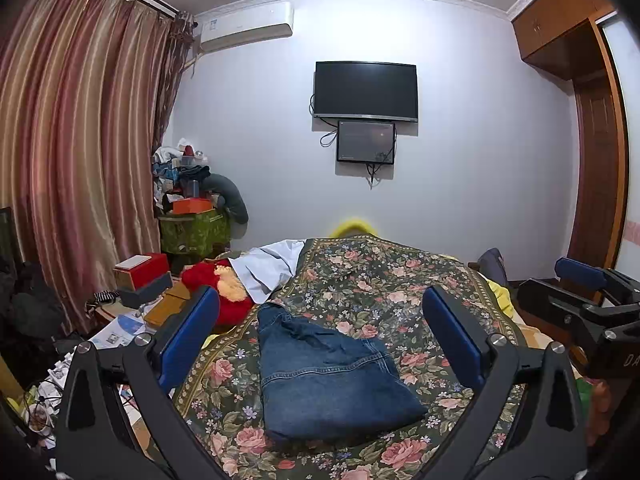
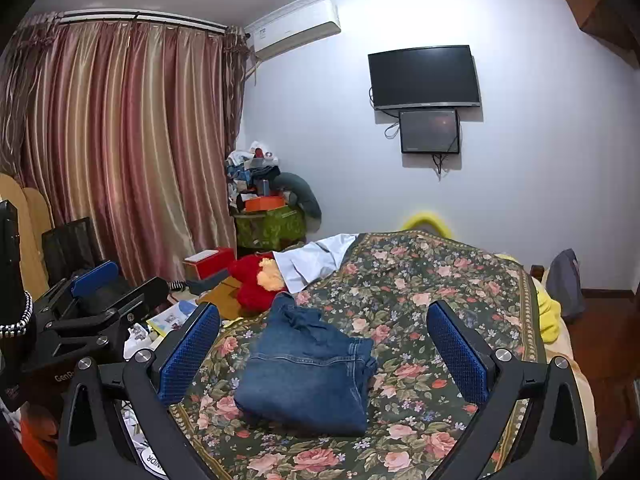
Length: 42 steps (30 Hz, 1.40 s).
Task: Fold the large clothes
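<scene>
blue ribbed pads line both grippers, and each pair of jaws stands spread wide with nothing between them: the left gripper (image 1: 320,332) and the right gripper (image 2: 322,344) both hover just short of the jeans (image 1: 324,376), released and apart from the cloth. the jeans lie on the floral bedspread (image 1: 400,280) near the front of the bed, already folded into a compact, roughly rectangular packet, so this garment looks done, or close to it. one end, toward the far side, stays rumpled and bunched, and it may want a last smoothing; whether a leg end pokes out there is hard to tell from these fisheye views. the denim is thick, mid-blue, with pale stitched seams and stiff, rounded fold edges. the bedspread is thin and dark green with pink roses and a patterned border. a white garment (image 1: 268,268) lies unfolded at the far left edge of the bed, next to a fuzzy red plush toy (image 1: 224,292); it is probably what is left.
</scene>
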Available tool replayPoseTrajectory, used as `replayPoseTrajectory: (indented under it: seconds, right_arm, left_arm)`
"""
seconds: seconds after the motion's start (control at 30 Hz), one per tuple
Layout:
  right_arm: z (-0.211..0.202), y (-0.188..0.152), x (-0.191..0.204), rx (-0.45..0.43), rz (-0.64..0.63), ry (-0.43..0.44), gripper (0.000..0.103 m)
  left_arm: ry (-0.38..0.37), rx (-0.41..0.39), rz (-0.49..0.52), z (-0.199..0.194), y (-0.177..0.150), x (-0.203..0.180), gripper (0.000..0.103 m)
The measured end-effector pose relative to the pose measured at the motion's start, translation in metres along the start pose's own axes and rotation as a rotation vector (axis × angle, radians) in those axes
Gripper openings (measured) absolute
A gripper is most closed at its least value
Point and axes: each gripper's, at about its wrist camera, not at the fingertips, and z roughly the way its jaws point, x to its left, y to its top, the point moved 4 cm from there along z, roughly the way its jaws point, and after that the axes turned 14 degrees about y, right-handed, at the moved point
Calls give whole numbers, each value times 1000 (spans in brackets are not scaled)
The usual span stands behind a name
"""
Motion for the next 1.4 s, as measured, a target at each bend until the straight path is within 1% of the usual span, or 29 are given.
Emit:
replayPoseTrajectory:
  seconds: [0.2,0.43,0.97,1.4]
  right_arm:
    - [-1,0,0,-4,0,5,103]
    - [-1,-1,2,-4,3,13,103]
    - [-4,3,4,-22,1,15,103]
    - [-10,6,3,-45,20,0,103]
  left_arm:
    - [-2,9,-15,0,-1,-1,102]
    - [13,3,-1,-2,-1,-2,103]
    - [9,-11,7,-7,0,-12,103]
    - [-27,-22,28,-13,2,-19,103]
